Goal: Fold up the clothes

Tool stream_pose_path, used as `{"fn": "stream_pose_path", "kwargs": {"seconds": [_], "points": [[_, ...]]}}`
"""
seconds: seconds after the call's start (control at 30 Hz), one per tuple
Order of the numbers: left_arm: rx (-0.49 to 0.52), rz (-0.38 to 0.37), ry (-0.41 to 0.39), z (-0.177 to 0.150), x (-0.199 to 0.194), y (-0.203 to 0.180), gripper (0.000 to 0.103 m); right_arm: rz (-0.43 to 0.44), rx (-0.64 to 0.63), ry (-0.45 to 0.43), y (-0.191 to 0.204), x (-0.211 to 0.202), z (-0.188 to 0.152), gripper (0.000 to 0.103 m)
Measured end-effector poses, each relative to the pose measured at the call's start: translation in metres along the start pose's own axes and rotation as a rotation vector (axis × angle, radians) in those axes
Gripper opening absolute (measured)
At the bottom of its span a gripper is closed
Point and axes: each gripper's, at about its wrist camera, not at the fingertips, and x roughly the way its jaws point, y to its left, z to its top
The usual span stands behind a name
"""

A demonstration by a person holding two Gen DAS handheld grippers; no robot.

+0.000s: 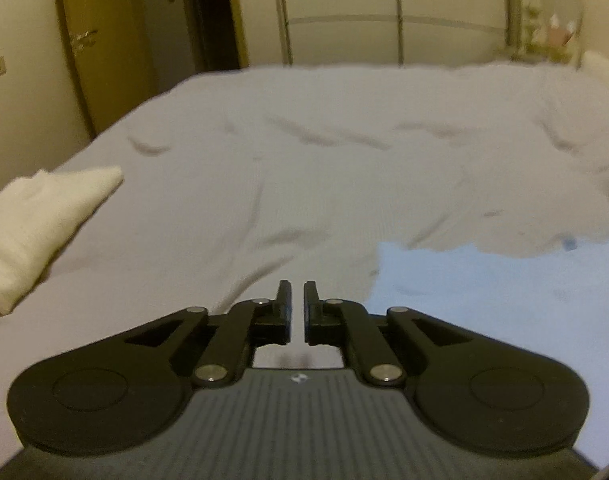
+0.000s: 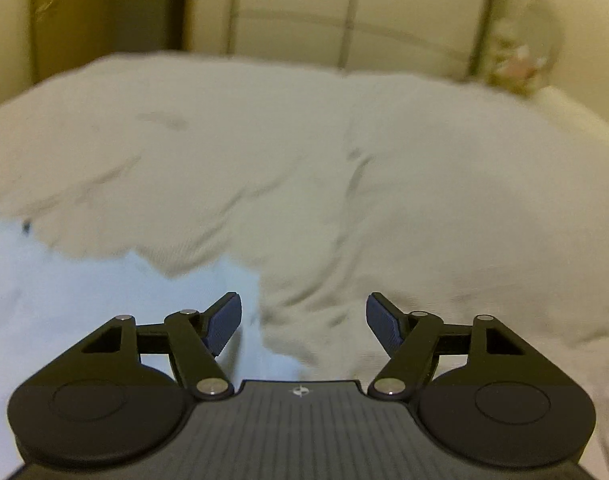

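A light blue garment (image 1: pixel 496 284) lies on the bed at the lower right of the left wrist view. It also shows in the right wrist view (image 2: pixel 84 300) at the lower left. A folded white cloth (image 1: pixel 36 228) lies at the bed's left edge. My left gripper (image 1: pixel 297 294) is shut and empty, hovering above the sheet just left of the blue garment. My right gripper (image 2: pixel 303 312) is open and empty, over the blue garment's right edge.
The bed is covered by a wrinkled pale sheet (image 1: pixel 324 160). A wooden door (image 1: pixel 100 40) stands at the back left. A wardrobe with pale panels (image 1: pixel 384 8) runs behind the bed. Some small items (image 1: pixel 552 36) sit at the back right.
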Motion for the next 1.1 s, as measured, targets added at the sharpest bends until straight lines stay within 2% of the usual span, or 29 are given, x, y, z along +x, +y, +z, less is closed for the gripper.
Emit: {"fn": "stream_pose_path", "kwargs": {"seconds": [0.03, 0.13, 0.27, 0.4, 0.43, 0.47, 0.5, 0.57, 0.63, 0.73, 0.83, 0.9, 0.97, 1.1], "points": [[-0.001, -0.035, -0.012, -0.003, -0.018, -0.004, 0.004, 0.005, 0.021, -0.029, -0.002, -0.018, -0.001, 0.072], [0.044, -0.117, -0.020, -0.016, -0.057, -0.030, 0.004, 0.124, 0.112, -0.097, 0.004, -0.073, -0.026, 0.071], [0.148, -0.193, -0.001, -0.055, -0.087, -0.081, 0.010, 0.240, 0.129, -0.078, 0.037, -0.113, -0.076, 0.066], [0.170, -0.117, 0.021, -0.074, -0.070, -0.106, 0.013, 0.268, 0.012, -0.056, 0.086, -0.115, -0.104, 0.062], [0.175, -0.098, 0.027, -0.079, -0.065, -0.112, 0.016, 0.243, -0.027, -0.052, 0.096, -0.108, -0.106, 0.062], [0.180, -0.078, 0.033, -0.083, -0.061, -0.119, 0.024, 0.214, -0.056, -0.047, 0.103, -0.101, -0.109, 0.061], [0.128, -0.077, 0.053, -0.083, -0.055, -0.111, 0.026, 0.171, -0.057, -0.039, 0.102, -0.091, -0.113, 0.062], [0.082, -0.013, 0.063, -0.081, -0.047, -0.095, 0.022, 0.100, -0.012, -0.020, 0.087, -0.073, -0.120, 0.062], [0.055, 0.050, 0.070, -0.079, -0.041, -0.080, 0.021, 0.093, 0.095, 0.001, 0.054, -0.063, -0.124, 0.065], [0.000, 0.055, 0.080, -0.077, -0.058, -0.068, 0.017, 0.020, 0.183, 0.031, 0.025, -0.065, -0.120, 0.066], [-0.055, 0.059, 0.091, -0.074, -0.075, -0.056, 0.017, 0.037, 0.244, -0.006, 0.020, -0.094, -0.122, 0.065], [-0.071, 0.030, 0.076, -0.079, -0.092, -0.060, 0.017, 0.059, 0.269, -0.037, 0.022, -0.115, -0.124, 0.065], [-0.074, 0.002, 0.074, -0.085, -0.103, -0.067, 0.018, 0.121, 0.277, -0.062, 0.030, -0.122, -0.122, 0.065], [-0.030, 0.058, 0.136, -0.099, -0.083, -0.077, 0.021, 0.170, 0.239, 0.002, 0.046, -0.116, -0.133, 0.065]]}}
